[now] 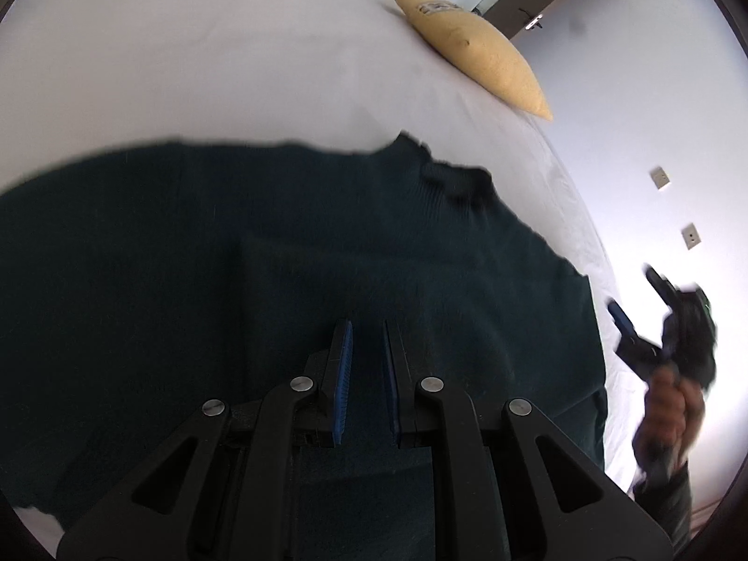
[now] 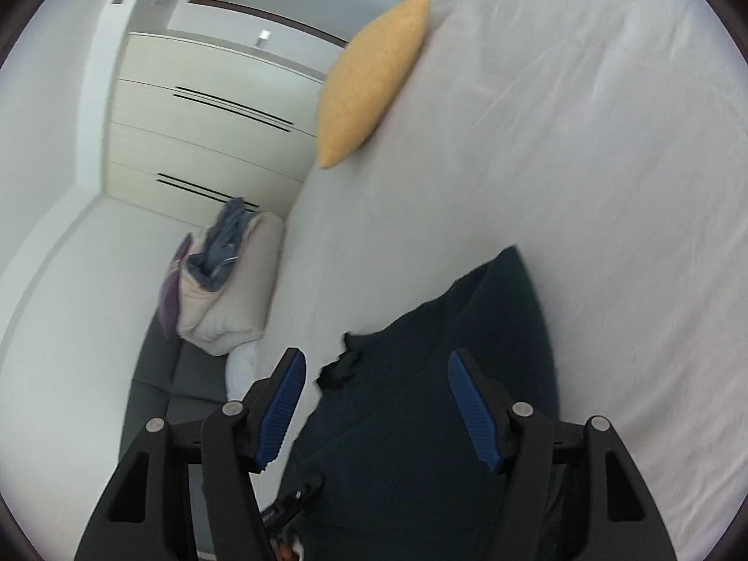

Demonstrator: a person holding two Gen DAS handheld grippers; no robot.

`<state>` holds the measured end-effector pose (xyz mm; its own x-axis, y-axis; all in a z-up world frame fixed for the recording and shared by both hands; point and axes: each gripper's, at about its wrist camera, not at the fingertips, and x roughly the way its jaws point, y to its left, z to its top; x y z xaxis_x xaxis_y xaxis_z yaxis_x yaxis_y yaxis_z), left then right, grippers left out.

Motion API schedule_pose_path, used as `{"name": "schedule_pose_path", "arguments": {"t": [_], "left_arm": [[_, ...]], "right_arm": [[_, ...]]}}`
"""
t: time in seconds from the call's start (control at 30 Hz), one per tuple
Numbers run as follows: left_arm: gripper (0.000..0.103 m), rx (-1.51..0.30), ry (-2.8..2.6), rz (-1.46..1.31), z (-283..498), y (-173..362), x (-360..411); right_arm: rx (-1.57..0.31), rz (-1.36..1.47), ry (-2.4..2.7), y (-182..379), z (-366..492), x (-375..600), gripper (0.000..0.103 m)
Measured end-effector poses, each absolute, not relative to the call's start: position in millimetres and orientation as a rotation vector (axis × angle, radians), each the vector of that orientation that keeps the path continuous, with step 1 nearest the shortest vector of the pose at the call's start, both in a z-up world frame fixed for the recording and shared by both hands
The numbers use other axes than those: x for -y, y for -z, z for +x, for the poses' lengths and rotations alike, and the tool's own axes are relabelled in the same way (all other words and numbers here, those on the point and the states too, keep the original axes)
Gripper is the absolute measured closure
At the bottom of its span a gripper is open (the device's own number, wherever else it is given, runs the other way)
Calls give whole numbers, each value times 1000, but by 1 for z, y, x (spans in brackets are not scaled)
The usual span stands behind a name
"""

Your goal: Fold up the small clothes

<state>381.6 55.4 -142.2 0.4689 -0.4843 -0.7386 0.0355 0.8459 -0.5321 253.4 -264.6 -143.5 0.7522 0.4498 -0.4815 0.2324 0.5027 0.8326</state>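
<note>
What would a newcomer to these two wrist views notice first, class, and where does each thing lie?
The dark green sweater spread across the white bed sheet fills most of the left view, under the left gripper, whose jaws stand slightly apart. A yellow cushion lies at the bed's far edge. The right gripper hangs wide open over the sweater's edge.

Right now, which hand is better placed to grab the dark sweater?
Probably the left. The left gripper sits low over the sweater, its fingers close together. The right gripper hangs wide open over the sweater's edge on the bed.
</note>
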Motion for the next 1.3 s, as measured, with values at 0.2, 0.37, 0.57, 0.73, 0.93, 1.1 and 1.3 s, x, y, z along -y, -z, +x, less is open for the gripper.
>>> {"name": "schedule_pose_path", "arguments": {"t": [0.2, 0.37, 0.57, 0.73, 0.93, 1.1, 1.3], "left_arm": [[91, -1042, 337, -461, 362, 149, -55], [91, -1047, 324, -466, 348, 151, -58], [91, -1053, 335, -521, 335, 154, -64], [91, -1027, 331, -557, 312, 156, -71], [84, -920, 269, -685, 261, 125, -109], [9, -703, 103, -876, 189, 105, -195], [9, -557, -100, -1171, 116, 128, -316]], "right_arm": [[-823, 1057, -138, 173, 262, 270, 38], [-886, 995, -153, 166, 238, 258, 38], [-966, 930, -164, 158, 201, 241, 38], [-937, 880, -183, 154, 173, 223, 22], [-942, 792, -122, 146, 158, 204, 28], [-794, 829, -199, 112, 114, 175, 26], [-833, 835, -288, 111, 91, 122, 26]]}}
